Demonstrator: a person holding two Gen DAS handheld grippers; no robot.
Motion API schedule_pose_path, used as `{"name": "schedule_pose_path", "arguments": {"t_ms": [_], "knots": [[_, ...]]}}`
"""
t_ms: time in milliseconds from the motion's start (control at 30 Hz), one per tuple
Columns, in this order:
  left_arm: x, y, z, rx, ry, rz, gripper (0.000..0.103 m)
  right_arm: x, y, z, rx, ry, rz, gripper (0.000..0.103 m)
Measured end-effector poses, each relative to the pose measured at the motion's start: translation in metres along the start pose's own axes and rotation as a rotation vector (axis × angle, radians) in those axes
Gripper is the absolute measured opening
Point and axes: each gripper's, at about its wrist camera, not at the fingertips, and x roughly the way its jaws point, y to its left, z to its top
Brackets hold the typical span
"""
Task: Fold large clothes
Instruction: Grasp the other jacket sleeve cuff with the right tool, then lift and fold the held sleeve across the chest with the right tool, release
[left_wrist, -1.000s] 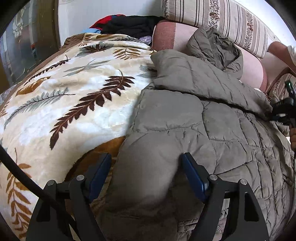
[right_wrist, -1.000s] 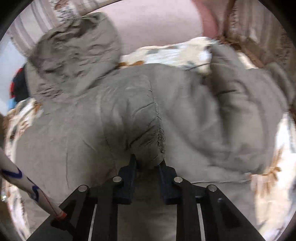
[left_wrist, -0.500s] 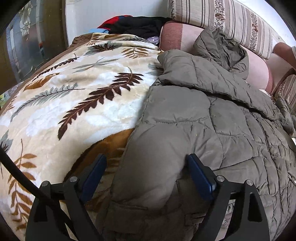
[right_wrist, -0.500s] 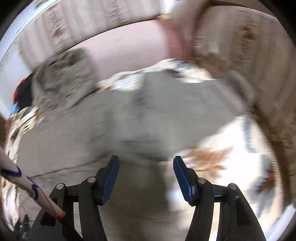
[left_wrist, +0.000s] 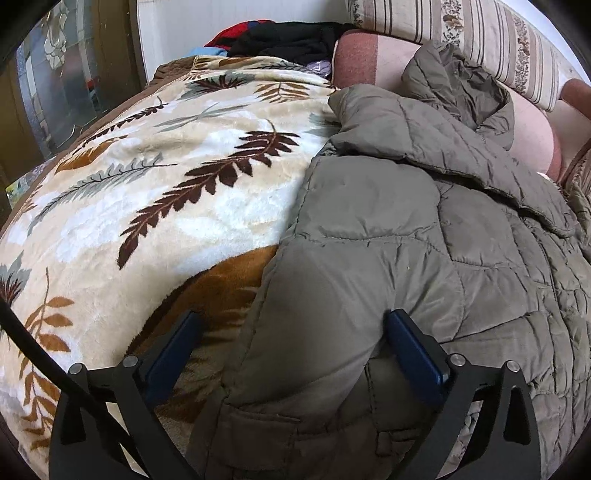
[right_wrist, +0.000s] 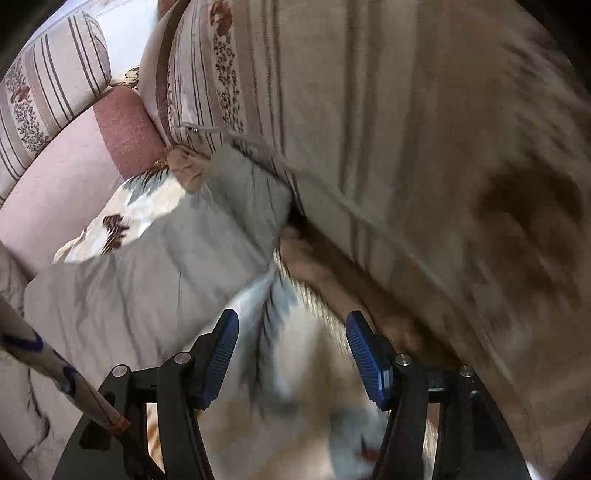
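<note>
A large grey-green quilted jacket (left_wrist: 406, 229) lies spread on a leaf-patterned blanket (left_wrist: 155, 192), one sleeve folded across its chest and the hood (left_wrist: 454, 85) against the sofa back. My left gripper (left_wrist: 291, 332) is open, its blue pads either side of the jacket's lower left edge. My right gripper (right_wrist: 291, 332) is open and empty over the blanket (right_wrist: 295, 369), with the jacket's other sleeve (right_wrist: 177, 266) just ahead to the left. This view is motion-blurred.
A pink bolster (left_wrist: 362, 55) and striped cushions (left_wrist: 480, 33) line the sofa back. A pile of dark and red clothes (left_wrist: 288, 37) sits at the far end. In the right wrist view a large striped cushion (right_wrist: 369, 110) fills the right side.
My right gripper let go of the jacket sleeve, opened, and swung right toward the striped cushion. My left gripper stayed open and shifted slightly along the jacket's edge.
</note>
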Motion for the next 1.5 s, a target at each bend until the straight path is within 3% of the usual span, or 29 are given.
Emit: {"name": "schedule_pose_path", "arguments": {"t_ms": [167, 233, 267, 300, 433, 600, 767, 933, 1200, 1500], "knots": [[0.003, -0.005, 0.001, 0.012, 0.007, 0.033, 0.103, 0.039, 0.020, 0.025, -0.049, 0.007, -0.067, 0.065], [0.003, -0.005, 0.001, 0.013, 0.008, 0.036, 0.103, 0.051, 0.024, 0.029, -0.061, 0.021, -0.068, 0.058], [0.004, -0.006, 0.001, 0.011, 0.010, 0.036, 0.103, 0.054, 0.025, 0.031, -0.068, 0.036, -0.053, 0.030], [0.004, -0.005, 0.001, 0.011, 0.010, 0.035, 0.103, 0.055, 0.026, 0.033, -0.070, 0.059, -0.032, 0.011], [0.003, -0.003, 0.001, 0.005, 0.008, 0.025, 0.103, 0.019, 0.021, 0.038, -0.070, -0.004, -0.043, 0.008], [0.003, 0.000, 0.001, -0.007, 0.007, 0.005, 0.103, -0.073, -0.009, 0.047, 0.002, -0.135, -0.067, 0.007], [-0.001, 0.006, -0.001, -0.031, -0.006, -0.043, 0.103, -0.136, -0.012, 0.045, -0.013, -0.170, -0.083, 0.006], [-0.009, 0.012, -0.002, -0.054, -0.031, -0.096, 0.103, -0.213, 0.041, 0.036, -0.124, -0.228, -0.049, 0.006], [-0.035, 0.016, -0.007, -0.033, -0.094, -0.140, 0.103, -0.317, 0.182, -0.021, -0.386, -0.304, 0.123, 0.007], [-0.070, 0.025, -0.002, -0.031, -0.216, -0.114, 0.103, -0.316, 0.358, -0.128, -0.672, -0.223, 0.356, 0.007]]}}
